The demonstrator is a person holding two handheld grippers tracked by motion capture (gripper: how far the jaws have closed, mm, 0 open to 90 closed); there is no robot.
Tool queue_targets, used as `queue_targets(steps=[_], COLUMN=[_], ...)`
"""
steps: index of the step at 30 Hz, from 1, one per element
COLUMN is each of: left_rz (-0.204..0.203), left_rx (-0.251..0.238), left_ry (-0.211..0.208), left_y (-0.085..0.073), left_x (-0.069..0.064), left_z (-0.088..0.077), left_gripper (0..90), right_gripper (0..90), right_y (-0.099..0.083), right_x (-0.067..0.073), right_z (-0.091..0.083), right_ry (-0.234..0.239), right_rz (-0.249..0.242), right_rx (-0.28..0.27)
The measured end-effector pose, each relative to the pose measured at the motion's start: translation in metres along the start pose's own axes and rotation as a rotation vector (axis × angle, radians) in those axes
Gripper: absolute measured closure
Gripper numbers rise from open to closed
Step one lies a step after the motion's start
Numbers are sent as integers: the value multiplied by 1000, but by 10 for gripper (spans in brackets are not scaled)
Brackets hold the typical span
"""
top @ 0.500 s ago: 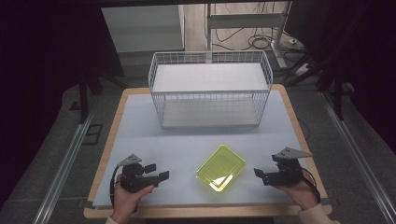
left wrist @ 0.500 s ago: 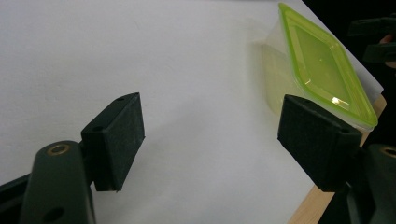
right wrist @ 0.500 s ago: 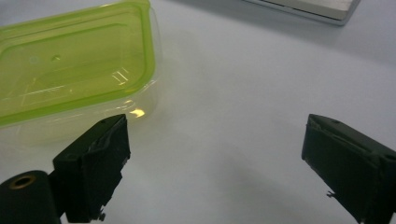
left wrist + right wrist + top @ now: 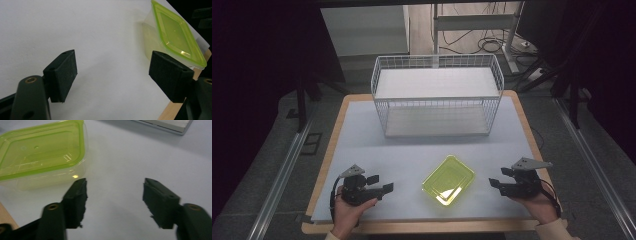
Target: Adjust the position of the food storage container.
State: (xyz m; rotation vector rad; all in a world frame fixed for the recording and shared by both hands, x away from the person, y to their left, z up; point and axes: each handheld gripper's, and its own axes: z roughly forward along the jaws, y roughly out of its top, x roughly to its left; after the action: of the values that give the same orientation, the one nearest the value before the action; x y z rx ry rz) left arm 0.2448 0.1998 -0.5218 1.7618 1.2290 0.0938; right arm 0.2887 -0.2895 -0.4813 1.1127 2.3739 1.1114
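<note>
Lidded container [image 4: 448, 179] lies flat, long axis diagonal toward the basket's right end, between both empty, released tongs.

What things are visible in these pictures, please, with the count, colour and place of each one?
Clear plastic container with lime-green lid: one, near edge of the table, between the two grippers, touched by neither.
White wire basket: one, far half of the table, behind the container.
White sheet covering the table: one, under everything.
Light wooden table: one, its edge shows around the sheet.
Grey metal rails on the floor: two, one at each side of the table.
Cables: several, dark, on the floor beyond the table.
Left gripper: one, black, jaws open, left of the container.
Right gripper: one, black, jaws open, right of the container.
</note>
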Motion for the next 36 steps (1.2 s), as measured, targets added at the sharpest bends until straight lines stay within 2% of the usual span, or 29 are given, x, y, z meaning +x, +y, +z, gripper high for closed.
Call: queue_targets(steps=[1,3,5,8,12,19,28,36], left_rz=[2,1,1,3,4,3,8,11], left_rx=[0,-1,-2,-1,1,1,4,7], left_ry=[-1,-4,-5,-8,-10,-11,-11,-13], left_y=[0,0,0,0,0,0,0,0], left_x=[0,0,-1,-1,-2,-2,-2,-3], left_z=[0,0,0,0,1,1,1,2], left_gripper=[222,222,222,222,222,221,221,220], right_gripper=[469,639,752,866,893,895,895,896], right_y=[0,3,6,11,15,18,20,20], right_x=[0,2,6,14,25,40,52,68], right_z=[-1,-3,-6,-10,-10,-9,-6,4], right_ry=[2,25,35,60,102,167,220,270], right_rz=[-5,-22,-48,-109,-155,-195,-223,-268], right_rx=[0,13,11,24,45,62,74,110])
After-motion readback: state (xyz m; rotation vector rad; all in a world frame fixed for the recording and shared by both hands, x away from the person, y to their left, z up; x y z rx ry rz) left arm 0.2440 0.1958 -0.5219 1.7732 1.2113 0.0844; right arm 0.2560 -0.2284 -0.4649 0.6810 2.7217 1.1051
